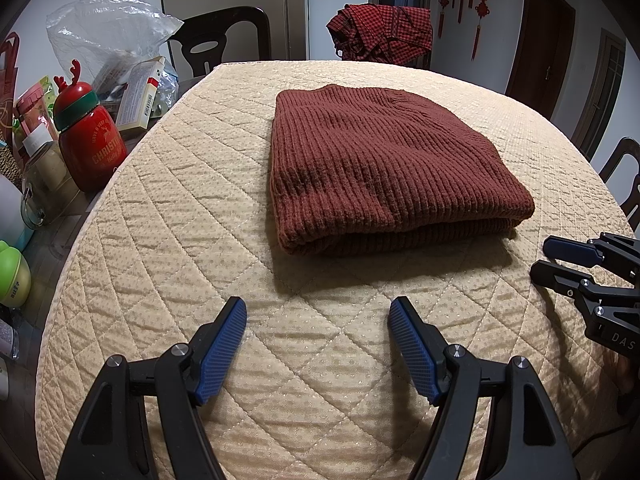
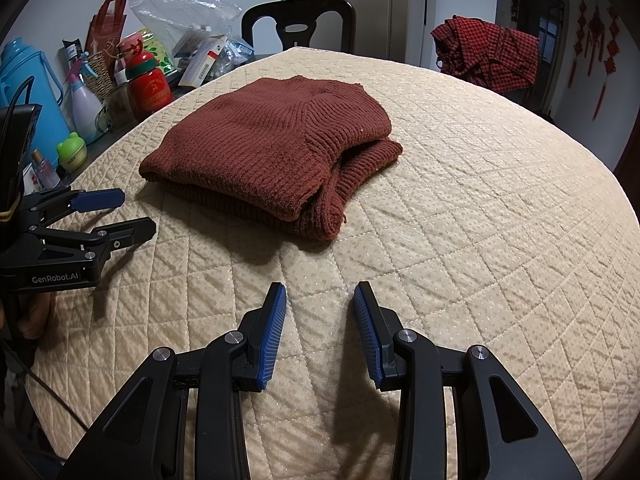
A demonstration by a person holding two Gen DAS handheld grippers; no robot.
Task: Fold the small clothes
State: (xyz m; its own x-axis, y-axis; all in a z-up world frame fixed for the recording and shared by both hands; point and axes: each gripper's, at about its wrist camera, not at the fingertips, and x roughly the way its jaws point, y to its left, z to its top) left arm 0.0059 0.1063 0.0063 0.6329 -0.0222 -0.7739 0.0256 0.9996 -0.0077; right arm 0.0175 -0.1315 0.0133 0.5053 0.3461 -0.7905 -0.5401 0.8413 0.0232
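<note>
A rust-brown ribbed knit sweater (image 1: 380, 168) lies folded into a thick rectangle on the cream quilted table cover (image 1: 192, 240). In the right wrist view the sweater (image 2: 272, 152) shows its stacked layers at the near right corner. My left gripper (image 1: 318, 306) hovers open over bare quilt just in front of the sweater, with nothing between its blue pads. My right gripper (image 2: 320, 292) is also open and empty, a short way in front of the sweater's near corner. Each gripper appears in the other's view: the right gripper (image 1: 540, 258) at the right edge, the left gripper (image 2: 136, 212) at the left.
Clutter crowds the table's left side: a red Christmas bottle (image 1: 90, 140), glass jar (image 1: 44, 188), boxes, a plastic bag (image 1: 108, 28), a blue thermos (image 2: 28, 92) and a spray bottle (image 2: 86, 100). Dark chairs (image 2: 300, 24) stand behind; a red checked garment (image 1: 384, 32) hangs over one.
</note>
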